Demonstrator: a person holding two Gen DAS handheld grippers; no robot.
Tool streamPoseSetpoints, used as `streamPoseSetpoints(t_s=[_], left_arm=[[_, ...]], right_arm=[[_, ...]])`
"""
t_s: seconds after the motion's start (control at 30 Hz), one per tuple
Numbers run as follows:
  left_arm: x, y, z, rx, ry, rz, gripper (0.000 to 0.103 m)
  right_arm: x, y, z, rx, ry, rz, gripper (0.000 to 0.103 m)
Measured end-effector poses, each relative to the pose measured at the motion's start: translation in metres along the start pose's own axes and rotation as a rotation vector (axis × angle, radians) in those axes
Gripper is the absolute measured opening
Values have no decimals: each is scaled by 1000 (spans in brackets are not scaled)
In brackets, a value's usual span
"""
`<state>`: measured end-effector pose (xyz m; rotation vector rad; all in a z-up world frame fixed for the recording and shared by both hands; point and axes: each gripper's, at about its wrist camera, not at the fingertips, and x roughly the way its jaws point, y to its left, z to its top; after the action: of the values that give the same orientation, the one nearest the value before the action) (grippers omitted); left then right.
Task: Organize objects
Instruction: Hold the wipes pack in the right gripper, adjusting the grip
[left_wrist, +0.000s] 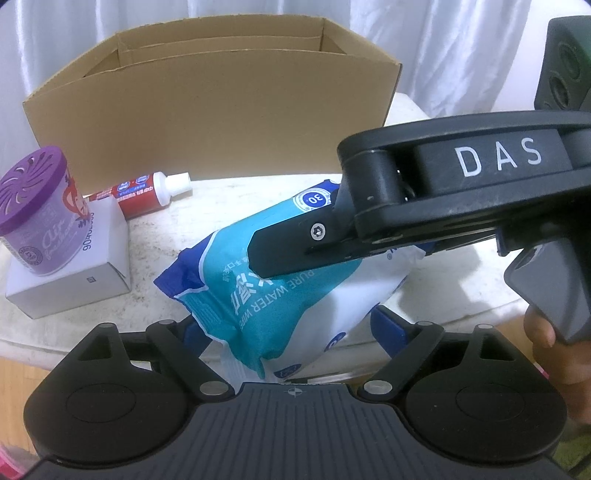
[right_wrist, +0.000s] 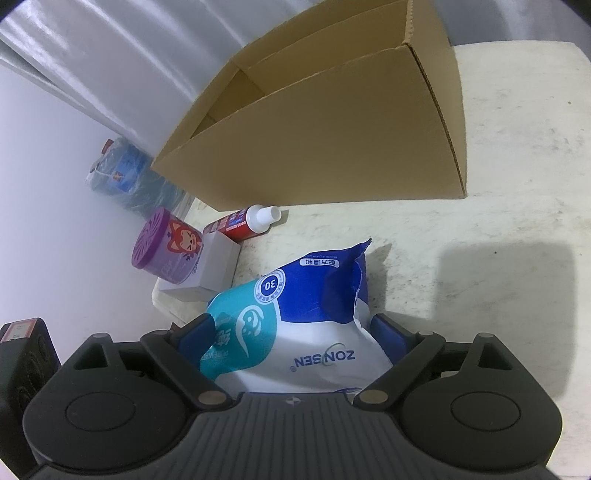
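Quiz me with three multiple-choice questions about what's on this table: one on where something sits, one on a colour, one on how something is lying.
1. Where does the air freshener can stand?
A. On a plate
B. On the small white box
C. On a folded towel

2. What colour is the can's vented lid?
A. Green
B. Yellow
C. Purple

3. How is the red toothpaste tube placed?
A. Lying on its side on the table
B. Standing upright on its cap
C. Hanging from a hook

Answers:
1 B: the can's base rests on the top face of the white box.
2 C: the slotted lid is plainly purple in both views.
3 A: the tube lies flat, its white neck pointing sideways.
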<state>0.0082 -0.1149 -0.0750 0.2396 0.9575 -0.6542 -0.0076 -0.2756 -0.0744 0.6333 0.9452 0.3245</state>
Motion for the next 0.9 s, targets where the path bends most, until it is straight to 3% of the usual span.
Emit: streamPoseSetpoints(t_s=[0.9], left_arm=[[0,-1,0,5,-3,-1,89]], right_arm=[[2,3,0,-10,0,-1,96]])
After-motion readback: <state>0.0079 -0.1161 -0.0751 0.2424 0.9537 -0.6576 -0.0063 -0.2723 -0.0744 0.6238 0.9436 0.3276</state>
